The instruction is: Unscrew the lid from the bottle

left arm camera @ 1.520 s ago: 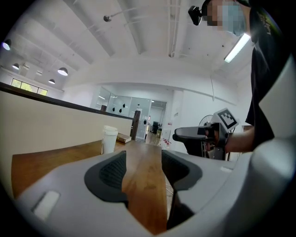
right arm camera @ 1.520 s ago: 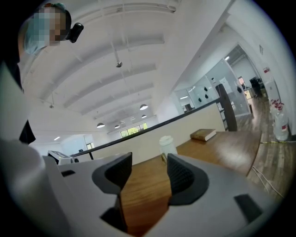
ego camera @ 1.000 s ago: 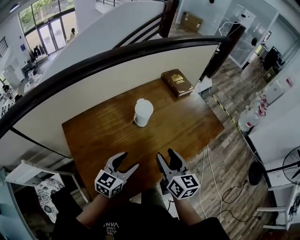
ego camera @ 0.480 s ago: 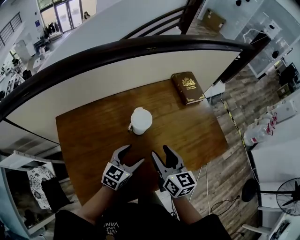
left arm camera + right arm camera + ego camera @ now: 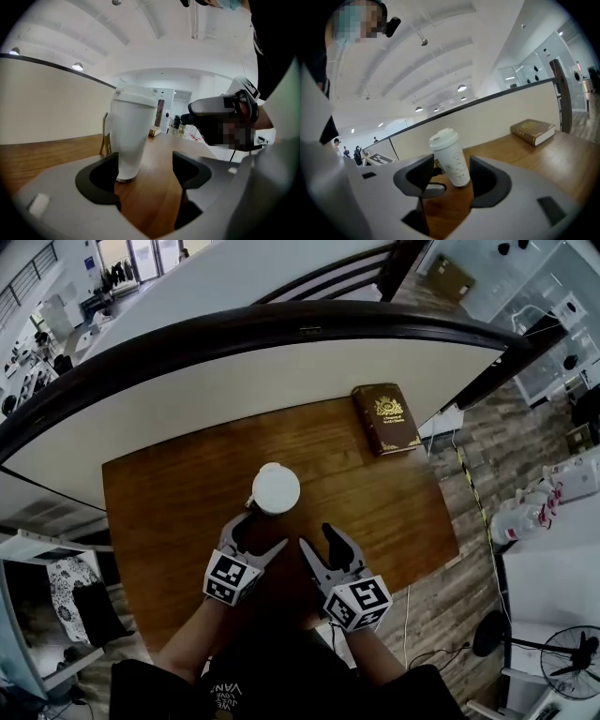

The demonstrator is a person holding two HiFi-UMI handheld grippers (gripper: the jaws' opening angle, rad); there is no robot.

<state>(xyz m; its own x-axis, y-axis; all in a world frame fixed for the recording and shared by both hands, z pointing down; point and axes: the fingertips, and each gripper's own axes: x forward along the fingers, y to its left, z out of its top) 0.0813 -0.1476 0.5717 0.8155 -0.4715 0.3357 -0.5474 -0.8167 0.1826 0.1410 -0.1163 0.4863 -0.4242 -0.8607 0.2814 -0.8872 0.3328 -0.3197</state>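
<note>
Tipping is the main risk: the bottle (image 5: 275, 491) stands free on the table (image 5: 159, 512), narrow at the foot & wider up top. A jaw nudging it from one side before the other closes would prob. knock it over or skid it across the smooth wood. On the left gripper (image 5: 264, 531) the jaws are apart and have just been opening wider. One jaw tip sits right by the bottle's foot, the bottle isn't squarely btw the jaws, and no pad presses on it. Closing off-centre there = a shove, not a grip. On the right gripper (image 5: 315, 537) the jaws are apart too, nothing held, a bit short of the bottle, which shows beyond the gap. If it takes the lid (image 5: 444, 138) w/o the body held firm, the whole bottle would likely spin along & nothing unscrews. The slick wall could also slip in the pads.

Bottle: white, tapered like a travel cup, upright, near mid-table, just ahead of both grippers. Lid white, domed, on, looks seated. Small loop or tag (image 5: 106, 136) on one side; can't tell which. The book (image 5: 386, 418) lies well apart at the far corner, no obstacle.
</note>
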